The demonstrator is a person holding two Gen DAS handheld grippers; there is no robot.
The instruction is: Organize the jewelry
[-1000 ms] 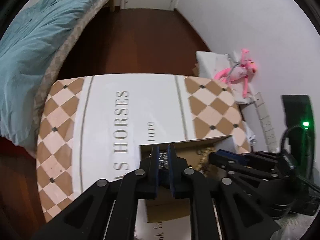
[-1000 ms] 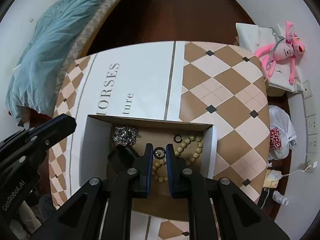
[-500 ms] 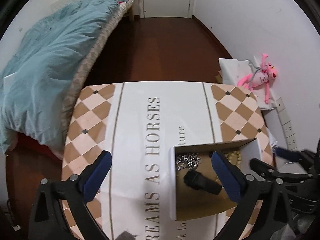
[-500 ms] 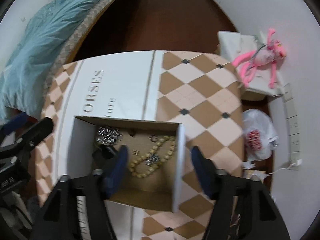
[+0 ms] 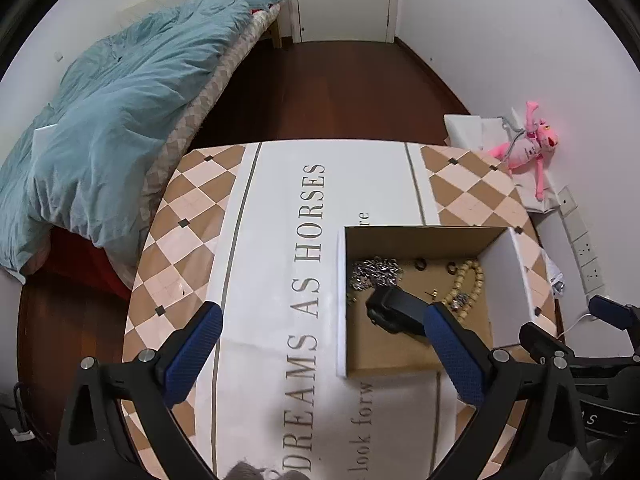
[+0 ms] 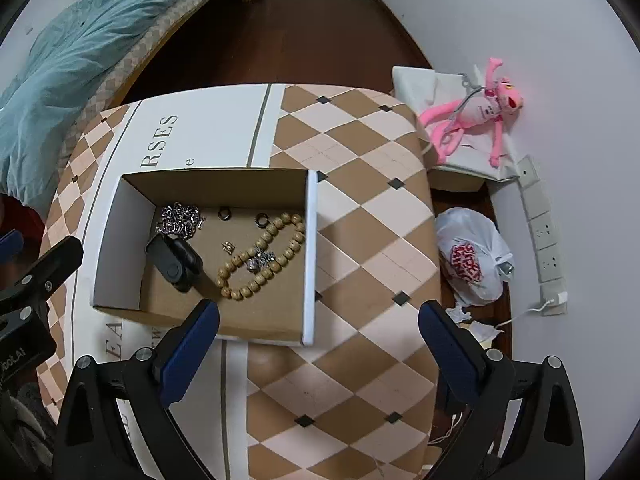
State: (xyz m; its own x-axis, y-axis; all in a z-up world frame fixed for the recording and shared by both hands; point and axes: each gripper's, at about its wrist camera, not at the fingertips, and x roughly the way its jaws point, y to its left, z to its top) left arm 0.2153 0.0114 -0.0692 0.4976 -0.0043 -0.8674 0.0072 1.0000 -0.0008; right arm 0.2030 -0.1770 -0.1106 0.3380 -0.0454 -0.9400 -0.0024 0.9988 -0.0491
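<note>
An open cardboard box (image 6: 310,248) (image 5: 342,300) stands on the table. Inside lie a silver chain (image 6: 180,218) (image 5: 374,272), a wooden bead bracelet (image 6: 264,252) (image 5: 466,284) with a small silver piece (image 6: 260,260) on it, two dark rings (image 6: 224,213) (image 6: 262,220), a tiny gold stud (image 6: 227,246) and a black watch (image 6: 174,258) (image 5: 394,310). My left gripper (image 5: 320,352) is open and empty, high above the table left of the box. My right gripper (image 6: 320,344) is open and empty, above the box's near right corner.
The table wears a checkered cloth with a white lettered band (image 5: 280,240). A bed with a teal duvet (image 5: 112,120) lies to the left. A pink plush toy (image 6: 480,112), a white plastic bag (image 6: 472,260) and a wall power strip (image 6: 544,232) are on the right.
Both grippers were shut down in the box a second ago. They have opened wide and lifted up and back, leaving a ring and the chain in the box.
</note>
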